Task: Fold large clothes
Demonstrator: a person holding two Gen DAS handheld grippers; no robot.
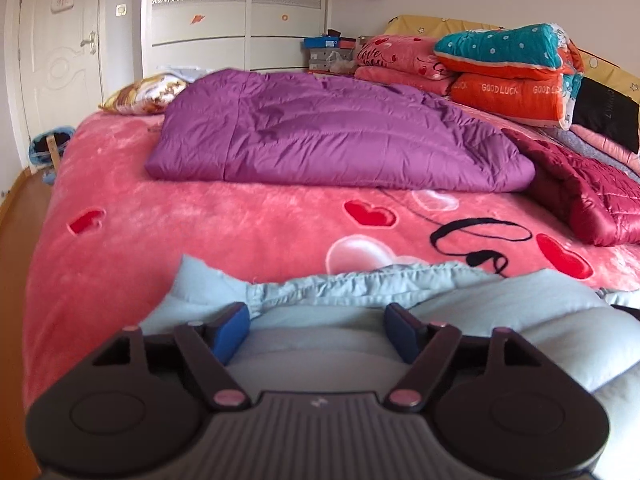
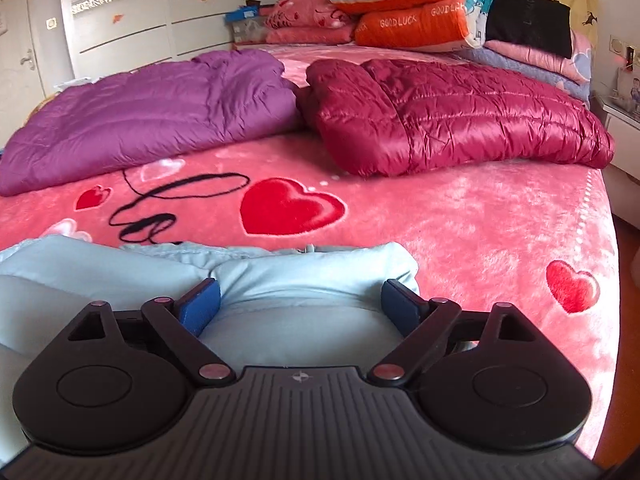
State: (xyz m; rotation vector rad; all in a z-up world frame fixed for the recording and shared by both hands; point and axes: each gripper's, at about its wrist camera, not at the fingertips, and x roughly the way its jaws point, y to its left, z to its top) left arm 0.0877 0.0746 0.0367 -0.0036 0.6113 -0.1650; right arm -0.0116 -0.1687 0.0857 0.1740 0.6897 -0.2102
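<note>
Pale blue padded jacket (image 1: 460,300) (image 2: 280,280), puffy and rumpled, lying at near edge of bed; purple (image 1: 320,136) (image 2: 152,108) and maroon quilted jackets (image 1: 592,192) (image 2: 460,120) folded farther back, side by side.

Bright, even daylight throughout, soft and diffuse, source out of frame. Only faint shadows, gathered under the purple quilted coat (image 1: 332,132) and the dark red quilted coat (image 2: 452,116), the latter glossy with small white highlights. Mild overexposure on the white wardrobe doors (image 1: 236,12) at upper centre. Strong fisheye bending toward every edge, with dark vignette corners at upper right. Slight softness at the bottom, on the close black gripper housing; mid-frame reasonably sharp.
</note>
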